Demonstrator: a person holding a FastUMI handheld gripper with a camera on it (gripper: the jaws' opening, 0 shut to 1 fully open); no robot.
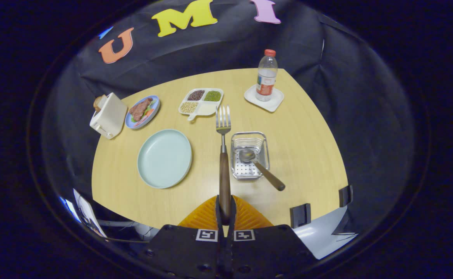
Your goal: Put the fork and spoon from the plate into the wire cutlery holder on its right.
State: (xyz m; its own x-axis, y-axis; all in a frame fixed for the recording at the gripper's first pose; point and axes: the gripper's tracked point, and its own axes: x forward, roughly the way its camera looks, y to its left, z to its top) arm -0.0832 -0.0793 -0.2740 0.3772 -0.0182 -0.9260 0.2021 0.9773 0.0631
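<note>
My gripper (225,211) is shut on the wooden handle of a fork (223,155), both fingers pressing it. The fork is lifted above the table and points straight ahead, its metal tines between the pale plate and the wire holder. The pale green plate (164,158) lies left of the fork with nothing on it. The wire cutlery holder (249,155) stands just right of the fork. A spoon (260,167) lies in it, bowl inside, wooden handle sticking out over the near right rim.
A divided white dish of beans (201,101) sits beyond the fork. A water bottle (266,76) stands on a white coaster (264,98) at the far right. A blue plate of food (143,111) and a white toaster (108,115) are at the far left.
</note>
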